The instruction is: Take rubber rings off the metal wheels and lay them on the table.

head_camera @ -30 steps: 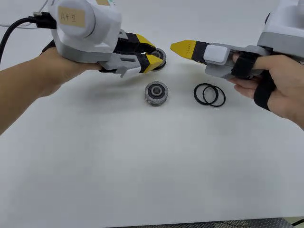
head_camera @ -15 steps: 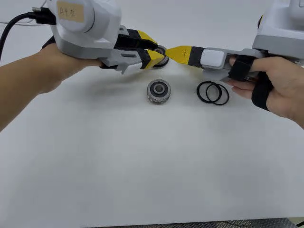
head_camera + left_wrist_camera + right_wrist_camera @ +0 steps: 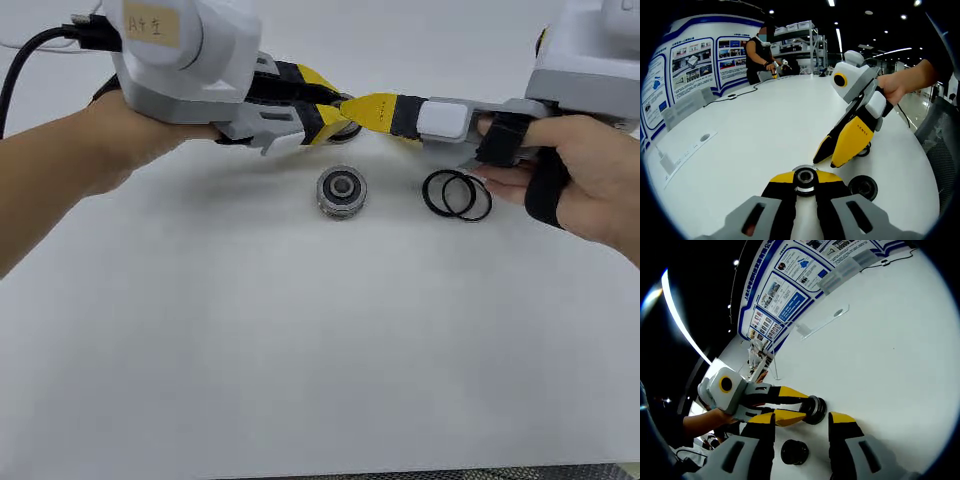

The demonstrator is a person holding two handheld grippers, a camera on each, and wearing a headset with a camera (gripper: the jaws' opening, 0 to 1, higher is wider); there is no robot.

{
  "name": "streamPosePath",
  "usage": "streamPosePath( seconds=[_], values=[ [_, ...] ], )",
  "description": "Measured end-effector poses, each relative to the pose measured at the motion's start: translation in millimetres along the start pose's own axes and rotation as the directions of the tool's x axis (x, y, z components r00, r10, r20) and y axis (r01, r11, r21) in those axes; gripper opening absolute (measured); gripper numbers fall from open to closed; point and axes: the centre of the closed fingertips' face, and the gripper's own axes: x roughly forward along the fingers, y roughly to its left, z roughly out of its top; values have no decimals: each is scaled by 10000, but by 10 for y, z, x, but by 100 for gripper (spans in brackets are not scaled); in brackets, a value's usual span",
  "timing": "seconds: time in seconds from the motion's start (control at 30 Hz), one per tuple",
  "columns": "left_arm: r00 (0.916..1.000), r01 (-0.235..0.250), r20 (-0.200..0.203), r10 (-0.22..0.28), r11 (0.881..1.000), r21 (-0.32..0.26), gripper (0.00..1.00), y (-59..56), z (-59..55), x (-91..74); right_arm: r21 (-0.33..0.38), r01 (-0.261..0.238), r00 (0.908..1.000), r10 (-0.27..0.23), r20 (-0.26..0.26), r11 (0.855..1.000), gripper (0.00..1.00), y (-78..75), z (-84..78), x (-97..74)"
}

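A white table (image 3: 300, 380) runs wide and bare from the work to its near edge at the bottom of the head view, where a strip of darker floor shows. In the left gripper view the tabletop stretches far back into a dim hall with ceiling spots, wall posters (image 3: 687, 65) and shelves (image 3: 802, 32); a person (image 3: 760, 55) stands at its far end. The table's curved edge falls away on the right of that view, with a mesh chair (image 3: 940, 150) just past it. A black cable (image 3: 30, 60) trails from the left gripper's body at the far left of the head view.

The left gripper (image 3: 330, 115) lies low over the table, its jaws clamped on the held wheel (image 3: 805, 178), gripped by its rim with the hub facing that camera. The right gripper (image 3: 360, 110) comes in from the opposite side, and its yellow tip meets the held wheel. In the right gripper view its jaws stand apart and grasp nothing, with the wheel just ahead between them.

The free wheel (image 3: 342, 191) lies flat on the table, near the two grippers and on the person's side of them. Beside it on the right, under the right hand (image 3: 580, 180), two black rings (image 3: 446, 196) lie flat and overlap each other. Open tabletop surrounds the wheel and rings on the near side.
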Motion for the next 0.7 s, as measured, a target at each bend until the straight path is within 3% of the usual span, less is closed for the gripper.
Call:
streamPosePath(
  seconds=[0.5, 0.7],
  values=[
    [10000, 25, -6, -25, 9999, 126, 14, 7, -3, 4, 502, -306, 9995, 309, -58, 9983, 46, 84, -32, 91],
    [10000, 23, 1, -24, 9999, 133, 14, 11, -4, 5, 705, -435, 9990, 438, -29, 9966, 42, 118, -32, 70]
  ],
)
